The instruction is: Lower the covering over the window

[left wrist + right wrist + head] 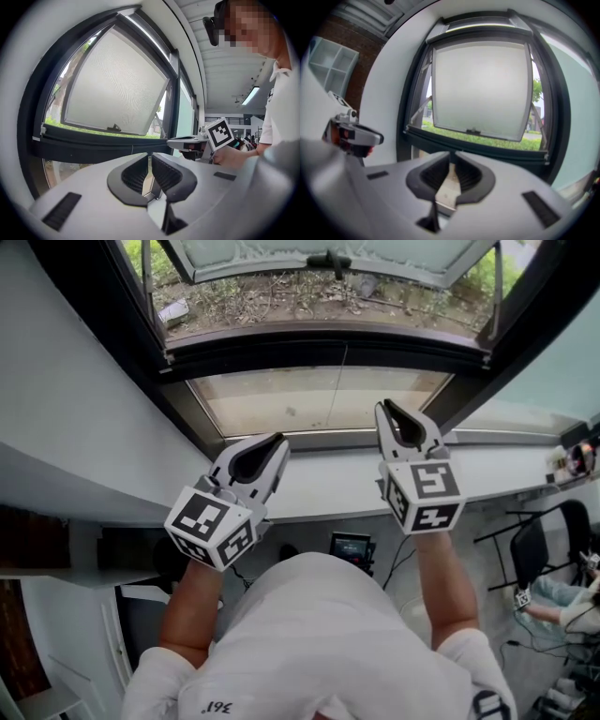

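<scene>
Window just ahead of left claw and right claw, both closed, seemingly empty

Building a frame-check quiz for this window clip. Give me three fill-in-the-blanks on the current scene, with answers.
1. The window sash stands ___, tilted outward.
2. The left gripper and the right gripper both have their jaws ___, with nothing between them.
3. The white wall lies beside the ___ gripper.
Missing words: open; shut; left.
</scene>
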